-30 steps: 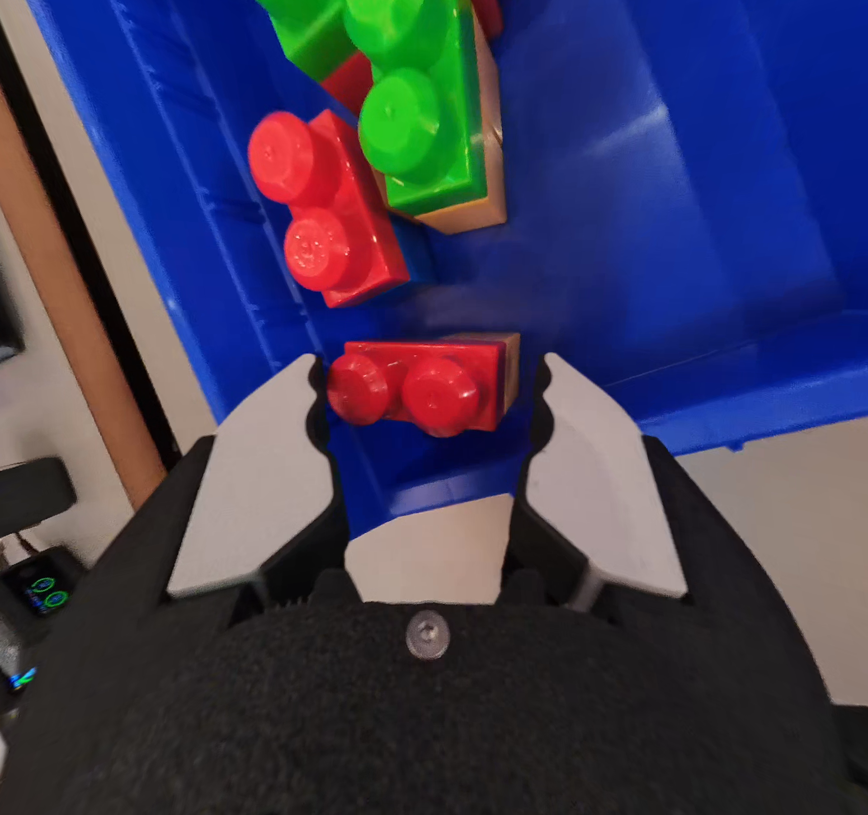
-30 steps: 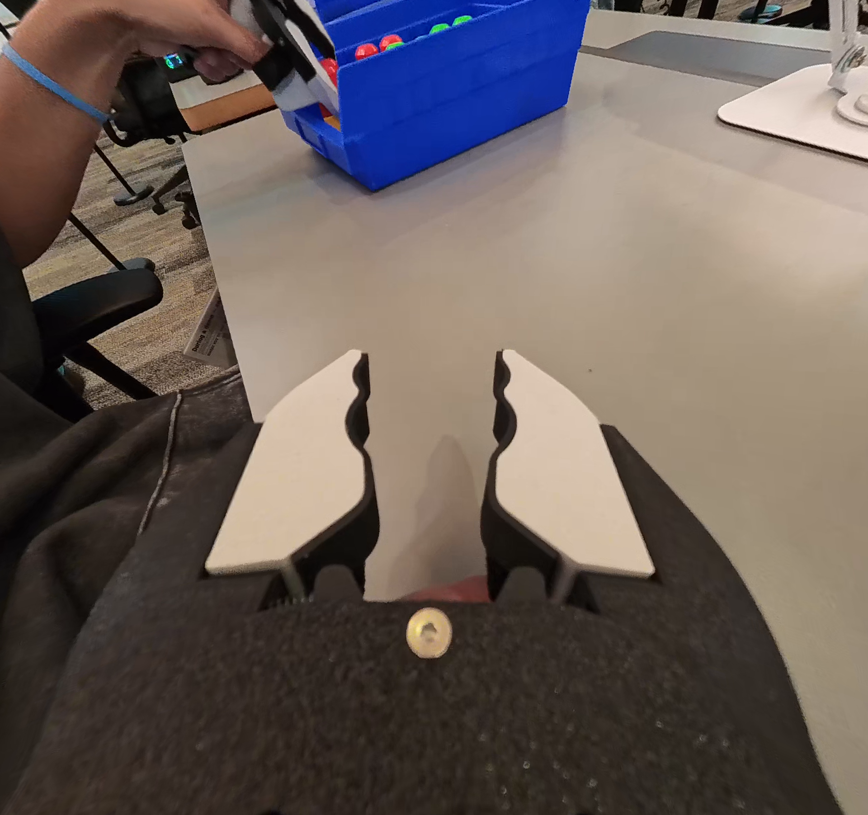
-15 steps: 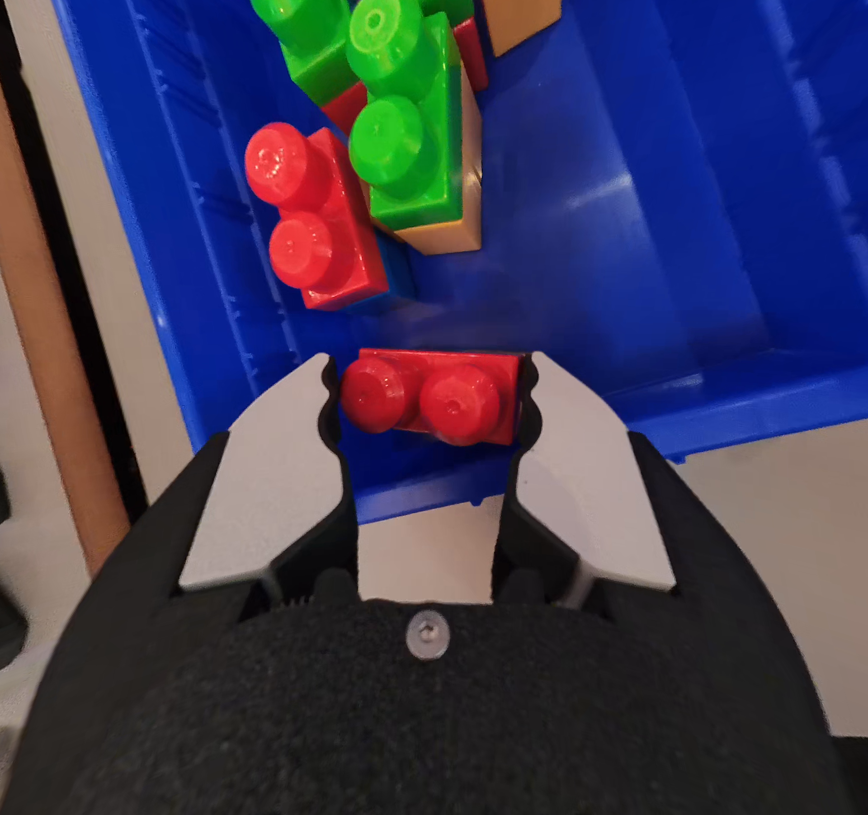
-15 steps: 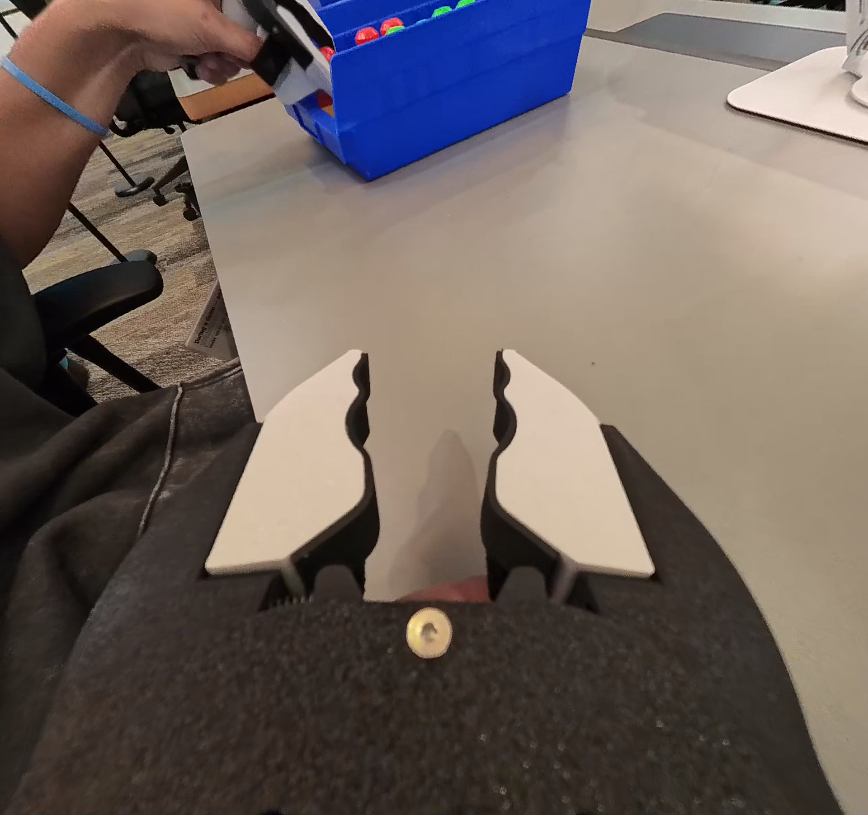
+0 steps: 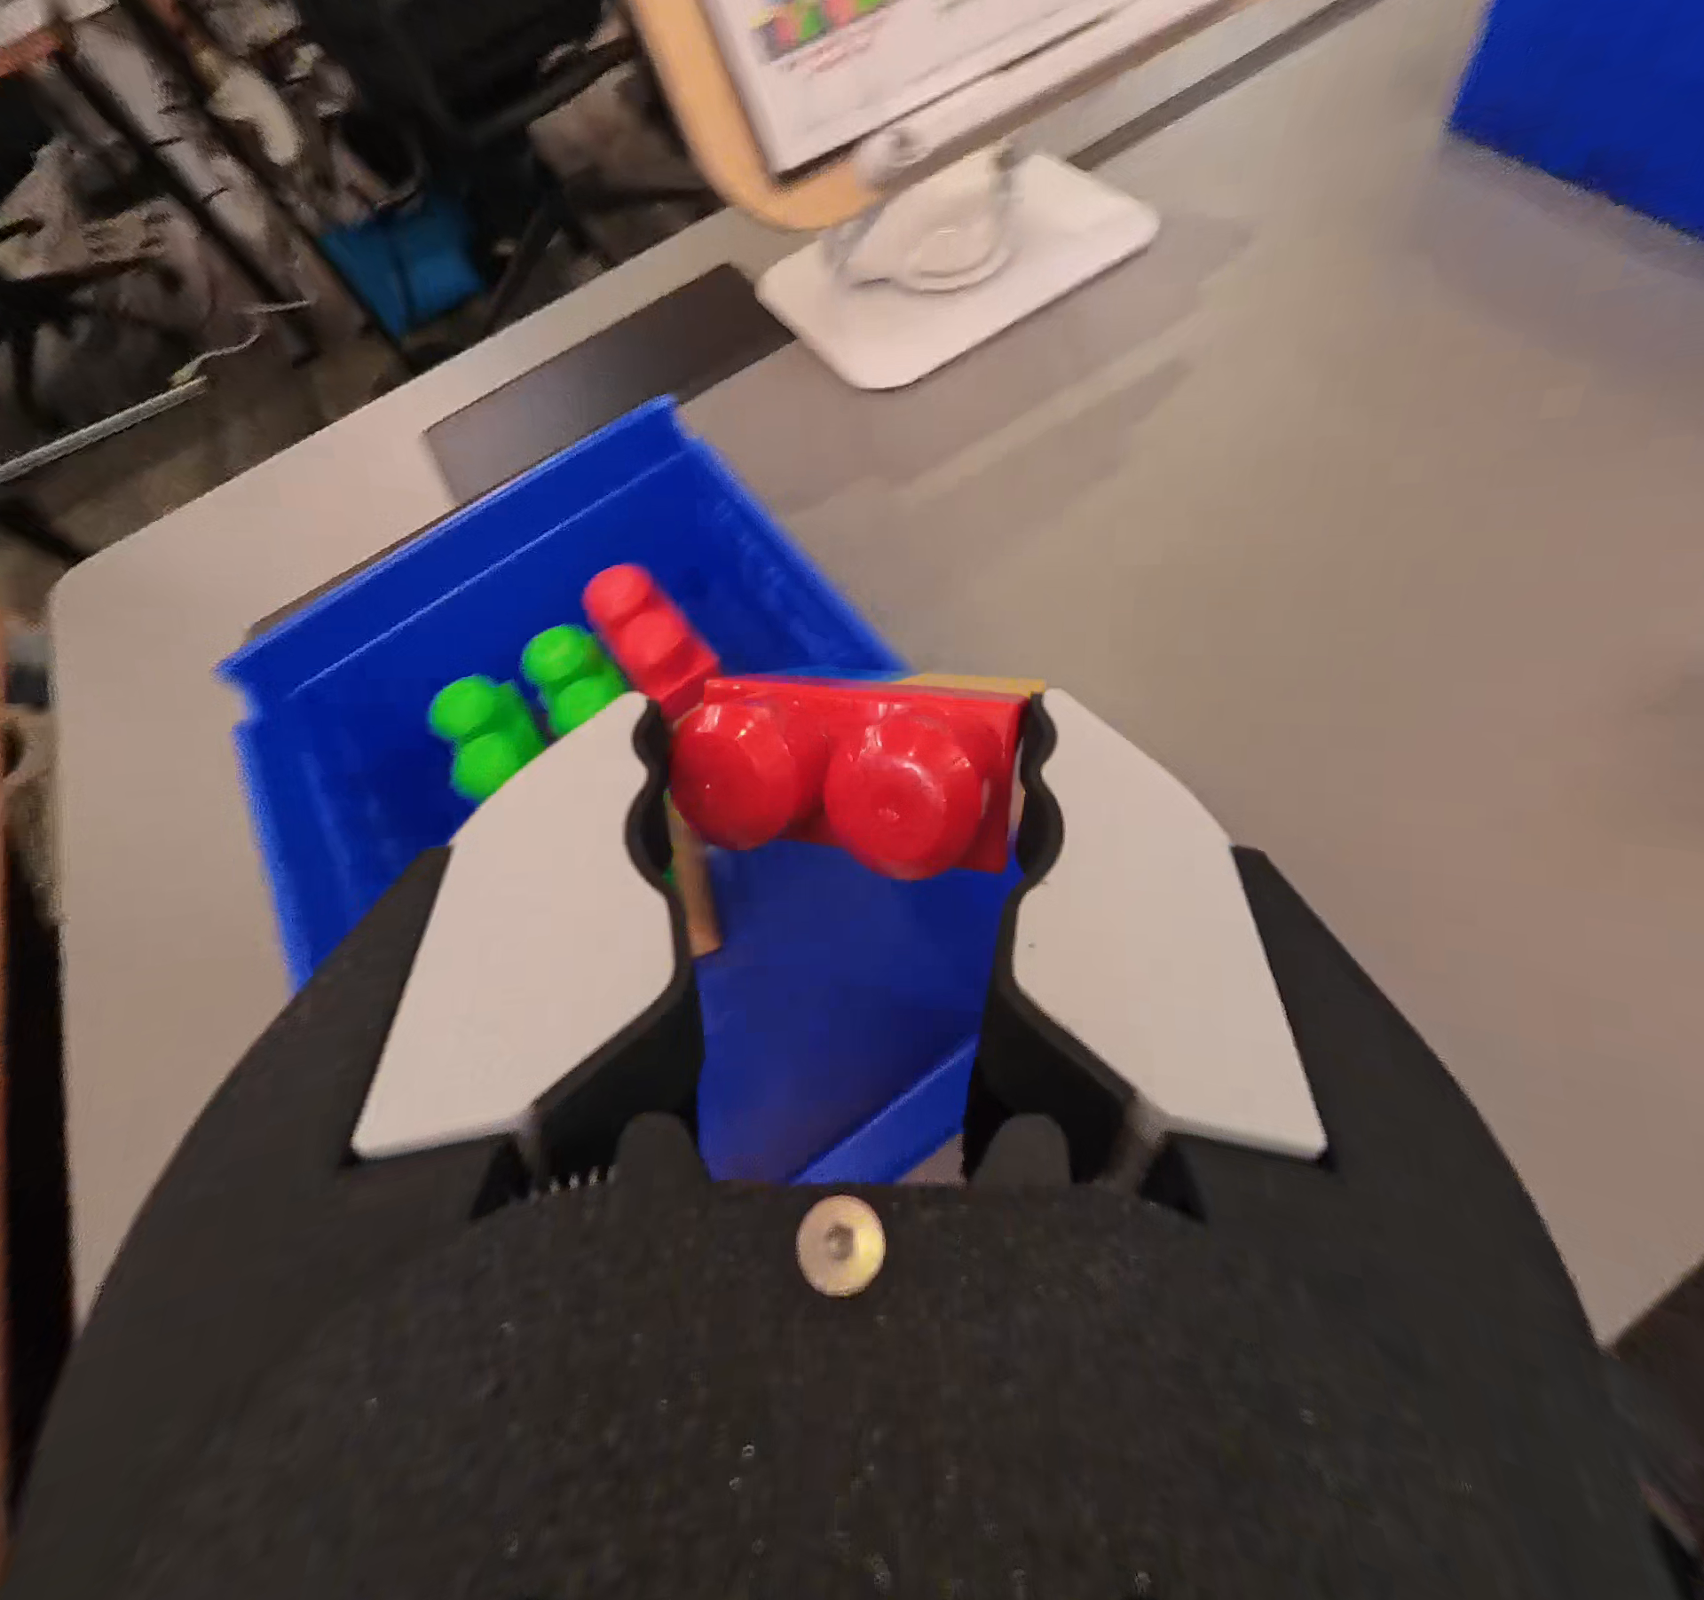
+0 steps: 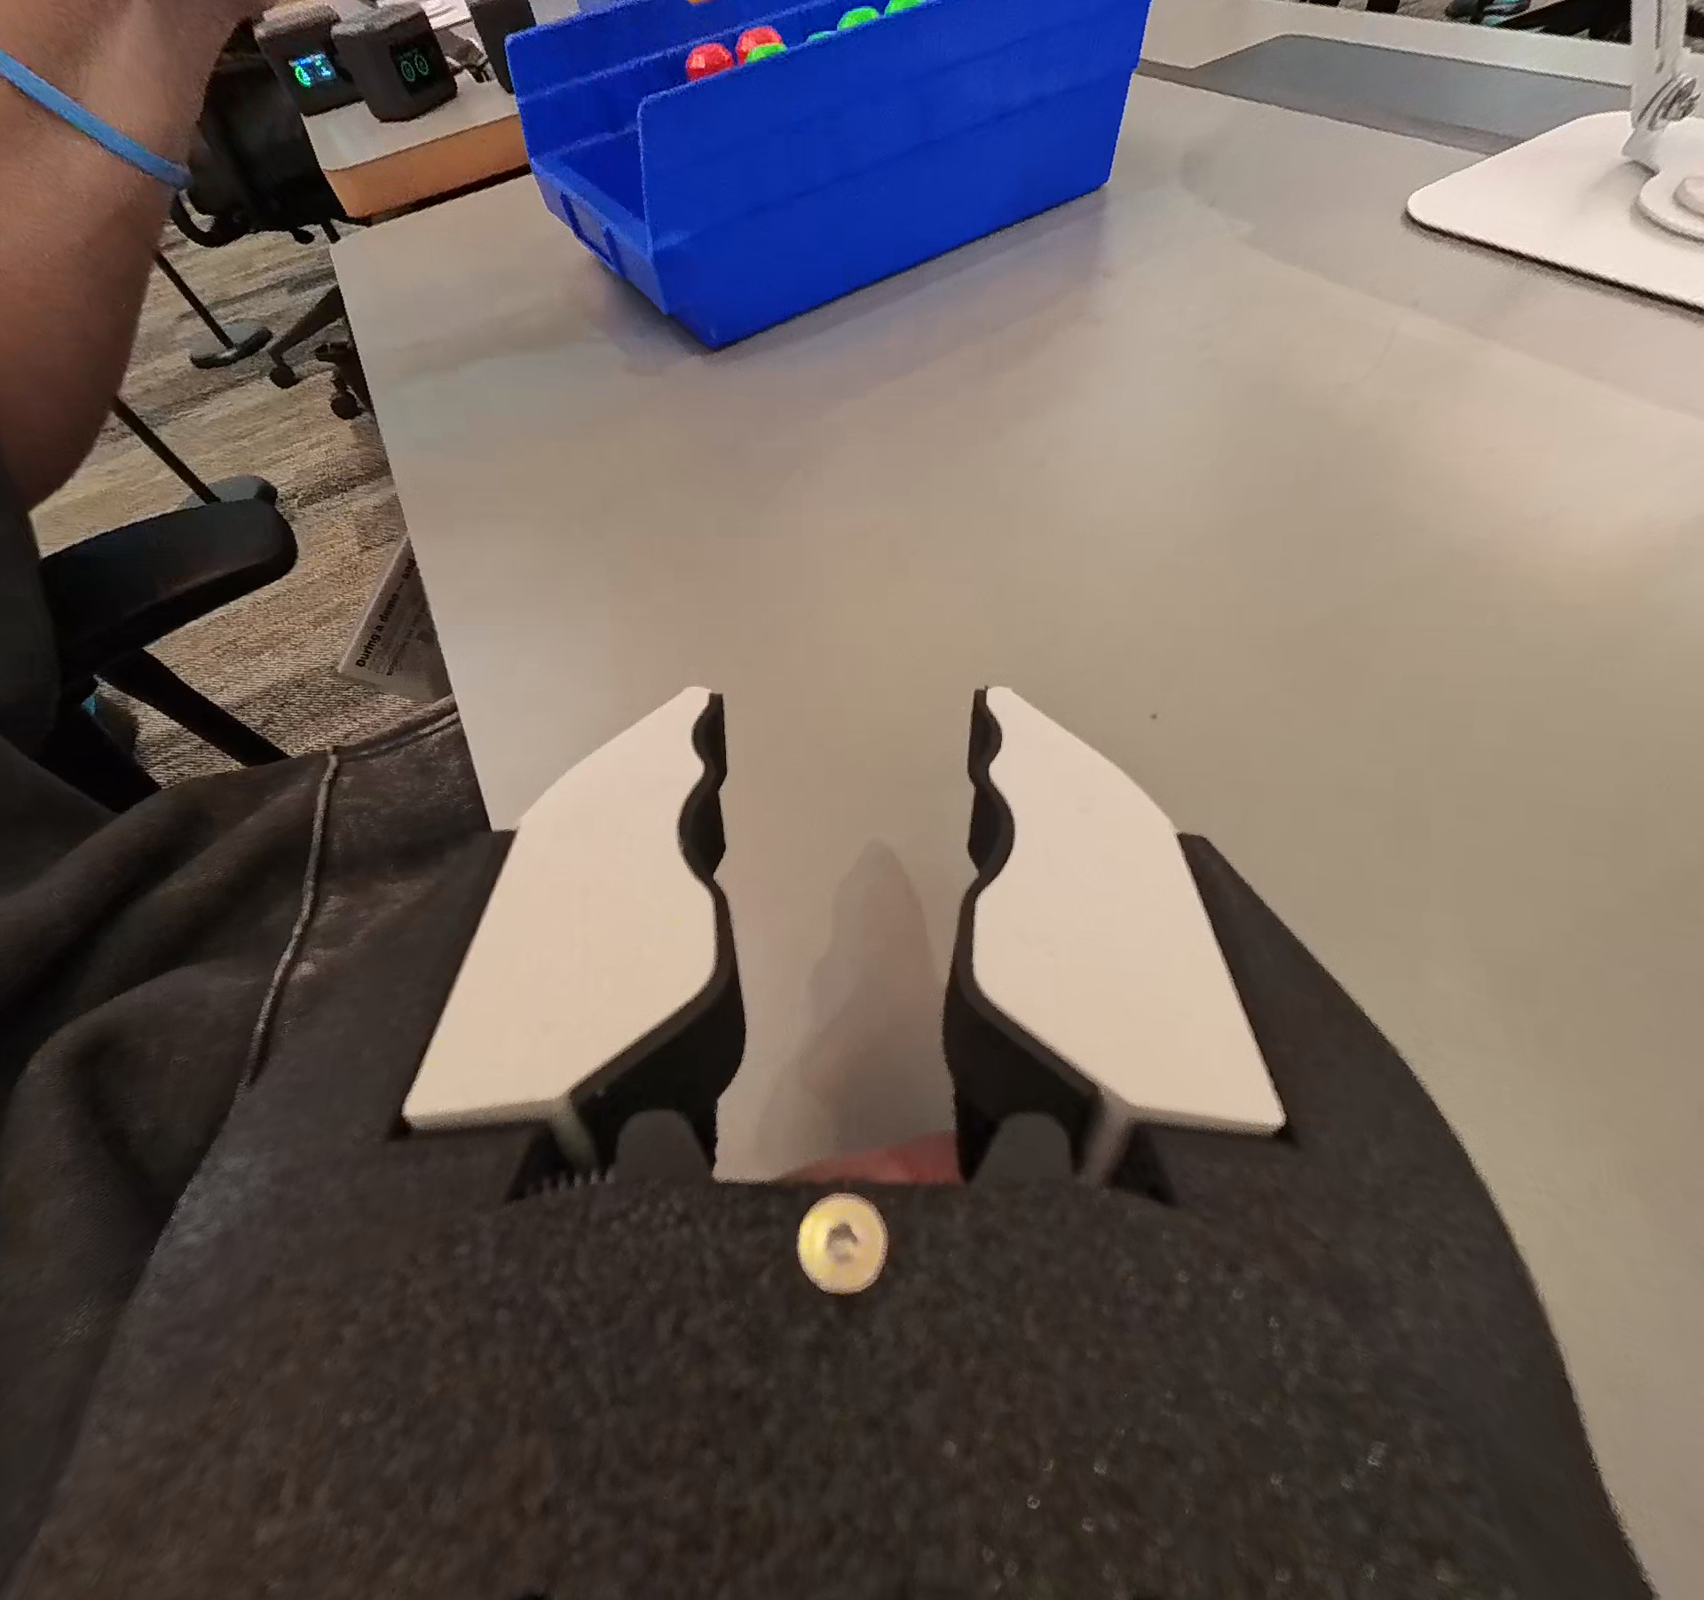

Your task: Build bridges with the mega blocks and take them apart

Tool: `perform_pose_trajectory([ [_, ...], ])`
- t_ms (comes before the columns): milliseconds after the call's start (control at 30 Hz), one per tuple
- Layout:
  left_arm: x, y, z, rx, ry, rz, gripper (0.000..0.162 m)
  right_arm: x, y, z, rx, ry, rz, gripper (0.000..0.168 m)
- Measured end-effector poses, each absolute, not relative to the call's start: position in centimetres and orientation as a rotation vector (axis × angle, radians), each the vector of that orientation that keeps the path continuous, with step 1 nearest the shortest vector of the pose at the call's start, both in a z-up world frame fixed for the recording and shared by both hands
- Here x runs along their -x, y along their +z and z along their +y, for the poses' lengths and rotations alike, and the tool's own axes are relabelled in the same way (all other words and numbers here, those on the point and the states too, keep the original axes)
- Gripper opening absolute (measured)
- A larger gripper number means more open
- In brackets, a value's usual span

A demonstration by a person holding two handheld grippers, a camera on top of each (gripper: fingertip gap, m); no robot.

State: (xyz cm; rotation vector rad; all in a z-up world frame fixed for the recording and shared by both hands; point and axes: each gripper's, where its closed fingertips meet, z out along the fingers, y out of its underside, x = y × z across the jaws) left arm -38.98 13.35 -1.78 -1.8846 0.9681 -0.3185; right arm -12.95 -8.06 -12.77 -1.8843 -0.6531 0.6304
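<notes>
Left tongs [image 5: 844, 781]: clamped on the end faces of a red two-stud block [image 5: 844, 772], held in the air above the blue bin [image 5: 387, 781], studs toward the camera.
Right tongs [image 6: 846, 781]: parted, empty, low over the grey counter [image 6: 1199, 588].
Bin contents: green blocks [image 5: 526, 717], a red block [image 5: 645, 634].
Handling, as judged: light, rigid, smooth plastic; flat ends grip best, studs would slip.

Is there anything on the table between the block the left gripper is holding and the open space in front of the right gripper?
Nothing visible. The left gripper is shut on the red block, lifted above the blue bin. The grey table from the bin to the open right gripper is bare.
</notes>
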Motion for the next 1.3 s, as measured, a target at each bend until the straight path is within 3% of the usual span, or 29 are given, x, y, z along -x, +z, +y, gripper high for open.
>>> perform_pose_trajectory([
  [267,28.4,-4.6,8.4,1.767,-0.256,1.384,0.073,12.6,-12.1,-8.1,1.871,0.600,-0.652,0.050],
  [600,21.0,-13.5,7.7,1.870,-0.201,1.681,0.073,11.7,-11.2,-8.1,1.857,0.569,-0.626,0.050],
  [867,19.6,-14.0,7.6,1.853,-0.201,1.681,0.072,11.5,-11.2,-8.1,1.861,0.572,-0.627,0.050],
  [1233,19.5,-15.3,8.6,1.924,-0.395,1.578,0.089,11.6,-11.5,-8.2,1.869,0.569,-0.642,0.051],
  [1300,19.4,-15.7,8.6,1.935,-0.435,1.570,0.083,11.6,-11.5,-8.2,1.869,0.567,-0.645,0.051],
])
